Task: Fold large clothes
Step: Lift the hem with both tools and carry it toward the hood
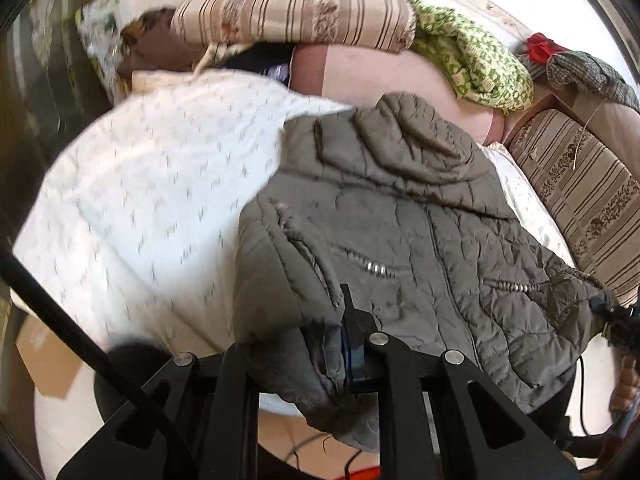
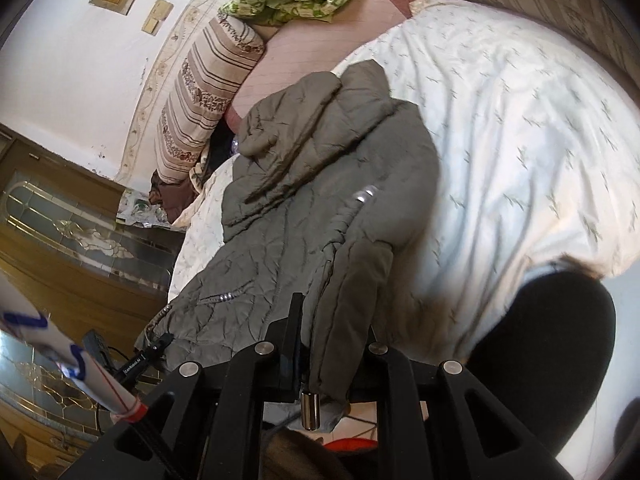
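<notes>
A grey-olive quilted hooded jacket (image 1: 400, 220) lies on a white patterned bedsheet (image 1: 152, 192), hood at the far end, hem hanging off the near edge. My left gripper (image 1: 340, 344) is shut on the jacket's hem at one near corner. In the right wrist view the same jacket (image 2: 304, 200) lies across the sheet (image 2: 520, 120), and my right gripper (image 2: 320, 344) is shut on the jacket's hem edge, with a metal cord end dangling below. The right gripper also shows at the left view's right edge (image 1: 616, 320).
Striped cushions (image 1: 296, 8) and a green patterned blanket (image 1: 472, 56) lie at the far side of the bed. Another striped cushion (image 1: 580, 184) is on the right. A wooden cabinet with glass doors (image 2: 72, 232) stands left in the right wrist view. Cables lie on the floor below.
</notes>
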The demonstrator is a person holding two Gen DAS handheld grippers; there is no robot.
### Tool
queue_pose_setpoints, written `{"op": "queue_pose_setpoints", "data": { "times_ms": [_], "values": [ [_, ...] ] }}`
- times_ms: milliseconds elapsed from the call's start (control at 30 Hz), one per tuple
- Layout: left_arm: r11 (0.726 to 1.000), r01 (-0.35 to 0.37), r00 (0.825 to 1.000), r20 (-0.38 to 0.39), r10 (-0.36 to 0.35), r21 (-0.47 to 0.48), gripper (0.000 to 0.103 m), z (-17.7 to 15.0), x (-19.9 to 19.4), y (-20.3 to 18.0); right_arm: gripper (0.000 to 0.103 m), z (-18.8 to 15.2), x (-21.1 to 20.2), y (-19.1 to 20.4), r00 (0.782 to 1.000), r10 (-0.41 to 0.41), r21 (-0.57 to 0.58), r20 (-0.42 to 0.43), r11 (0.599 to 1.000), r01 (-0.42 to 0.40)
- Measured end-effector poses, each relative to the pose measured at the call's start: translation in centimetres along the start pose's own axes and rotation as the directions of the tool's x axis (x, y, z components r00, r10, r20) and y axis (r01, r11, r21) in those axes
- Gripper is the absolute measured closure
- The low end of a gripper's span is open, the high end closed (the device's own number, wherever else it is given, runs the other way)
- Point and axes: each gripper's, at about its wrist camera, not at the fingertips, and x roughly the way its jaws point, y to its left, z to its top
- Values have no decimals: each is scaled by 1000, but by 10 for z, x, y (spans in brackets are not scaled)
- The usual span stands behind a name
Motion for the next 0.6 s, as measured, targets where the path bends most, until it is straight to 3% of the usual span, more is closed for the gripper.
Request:
{"op": "queue_pose_setpoints", "data": {
  "times_ms": [267, 600],
  "values": [
    [995, -53, 996, 77, 47, 84, 87, 30, 2, -25, 88, 35, 10, 31, 1000, -5, -78, 21, 997, 7],
    [988, -92, 990, 116, 77, 126, 87, 54, 13, -39, 88, 67, 24, 55, 998, -44, -136, 50, 989, 50]
  ]
}}
